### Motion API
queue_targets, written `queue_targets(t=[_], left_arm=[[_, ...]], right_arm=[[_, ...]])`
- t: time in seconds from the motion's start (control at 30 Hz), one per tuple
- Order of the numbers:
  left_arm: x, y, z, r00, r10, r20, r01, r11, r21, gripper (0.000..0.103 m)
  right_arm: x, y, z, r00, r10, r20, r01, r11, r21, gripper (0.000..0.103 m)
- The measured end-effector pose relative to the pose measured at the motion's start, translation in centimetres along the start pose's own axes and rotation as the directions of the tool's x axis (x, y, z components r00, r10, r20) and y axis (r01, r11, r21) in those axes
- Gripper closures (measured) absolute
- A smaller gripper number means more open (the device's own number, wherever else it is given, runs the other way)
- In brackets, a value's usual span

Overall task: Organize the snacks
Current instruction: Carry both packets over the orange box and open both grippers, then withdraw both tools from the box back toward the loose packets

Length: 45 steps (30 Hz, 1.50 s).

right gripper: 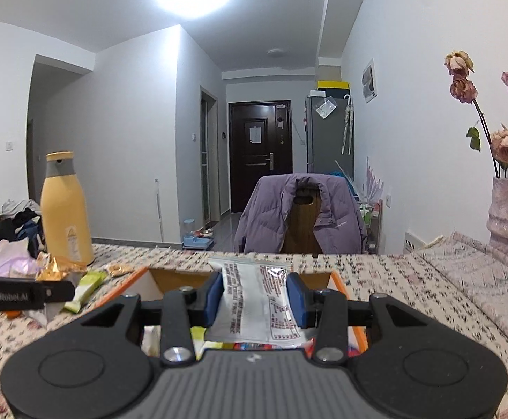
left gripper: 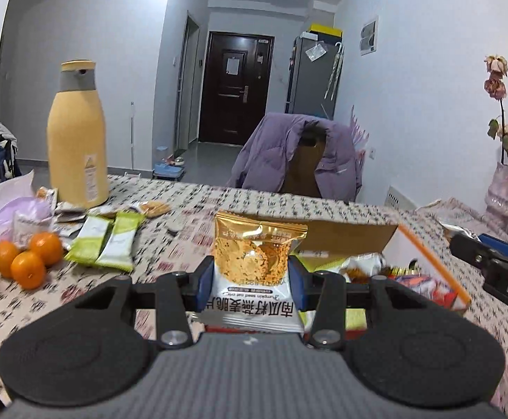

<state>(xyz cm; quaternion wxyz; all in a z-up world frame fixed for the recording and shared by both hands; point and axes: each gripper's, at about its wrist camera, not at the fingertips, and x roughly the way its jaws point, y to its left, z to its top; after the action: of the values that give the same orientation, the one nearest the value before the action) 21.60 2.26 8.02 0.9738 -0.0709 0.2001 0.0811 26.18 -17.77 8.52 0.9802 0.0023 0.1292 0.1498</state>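
My left gripper (left gripper: 252, 281) is shut on a gold-and-white oat crisp packet (left gripper: 254, 265), held upright above the table, just left of the orange-edged cardboard box (left gripper: 351, 234). That box holds several loose snack packets (left gripper: 425, 284). My right gripper (right gripper: 255, 300) is shut on a white snack packet (right gripper: 254, 300) with red print, its back side facing me, held over the same box (right gripper: 339, 284). The right gripper's body (left gripper: 498, 272) shows at the right edge of the left wrist view. The left gripper's body (right gripper: 20, 295) shows at the left of the right wrist view.
On the patterned tablecloth (left gripper: 198, 202) at left lie two green-white bars (left gripper: 105, 241), three oranges (left gripper: 27, 258), loose wrappers and a purple bag (left gripper: 9, 209). A tall yellow flask (left gripper: 76, 139) stands behind them. A vase of dried roses (right gripper: 507, 209) stands at right. A chair with a purple jacket (left gripper: 296, 157) faces the far edge.
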Motion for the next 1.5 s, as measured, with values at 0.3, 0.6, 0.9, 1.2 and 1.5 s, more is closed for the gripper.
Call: queue_targets(t=[0.3,0.6,0.9,1.2,1.5], left_arm=[[5.8,-1.3,1.9,1.0,-0.012,-0.008,0.012,0.999,-0.038,0.059],[10.0,-2.1,-0.2,0.999,0.024,-0.031,-0.023,1.0,0.013,0.059],[10.6,-1.5,-0.8,0.998,-0.003,-0.055,0.004,1.0,0.007,0.059],[9.1,-0.8,-0.7,1.0,0.014,-0.002,-0.014,1.0,-0.009,0.008],[7.8,-0.6,-0.2,0.998,0.013,0.054,-0.012,0.999,-0.033,0.0]], right_arm=[[6.1,0.2,0.8,0.999,-0.014,-0.036,0.014,1.0,0.013,0.063],[10.1,-0.1,-2.2,0.995,0.003,-0.099,-0.003,1.0,0.005,0.063],[9.9,0.2,-2.5,0.996,0.012,-0.093,-0.013,1.0,-0.011,0.063],[9.2,-0.4,-2.3,0.996,0.019,-0.085,-0.019,1.0,0.003,0.02],[8.1,-0.7,-2.0,0.999,-0.008,-0.043,0.009,1.0,0.022,0.0]])
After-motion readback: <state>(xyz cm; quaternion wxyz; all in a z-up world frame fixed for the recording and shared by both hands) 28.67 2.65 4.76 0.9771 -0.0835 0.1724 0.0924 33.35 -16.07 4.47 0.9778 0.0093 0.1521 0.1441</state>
